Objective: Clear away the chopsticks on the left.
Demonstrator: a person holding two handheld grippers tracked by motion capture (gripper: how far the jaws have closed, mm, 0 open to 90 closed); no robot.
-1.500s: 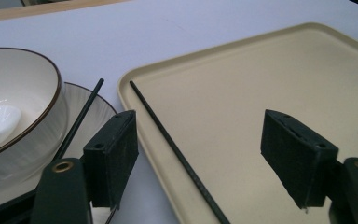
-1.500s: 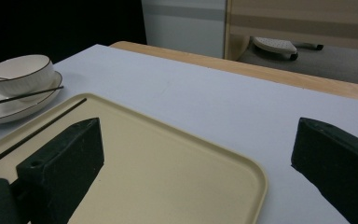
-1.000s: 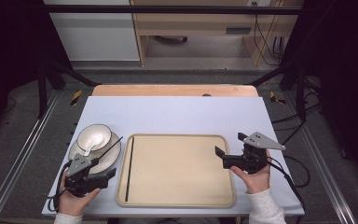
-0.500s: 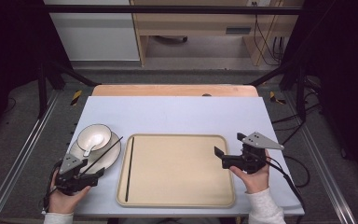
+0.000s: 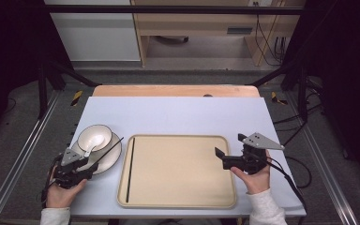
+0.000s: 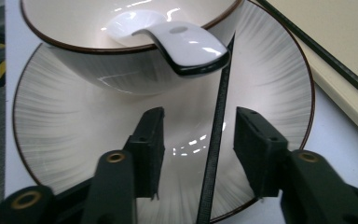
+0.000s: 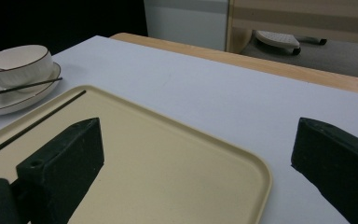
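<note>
Right, from the high view I have one chopstick (image 5: 130, 169) already lying along the left edge of the tray (image 5: 178, 199), while the second chopstick (image 5: 104, 151) rests on the plate (image 5: 108, 163) beside the bowl (image 5: 95, 136). In the left gripper view, my left gripper (image 6: 198, 140) has its jaws just closing around that chopstick — it sits between them, pads not yet pressing, I judge. In the right gripper view, my right gripper (image 7: 193, 163) hangs wide over the tray, holding nothing. One stick placed, one left to lift.

Bright table, dark surroundings (glare on bowl (image 6: 121, 28)).
</note>
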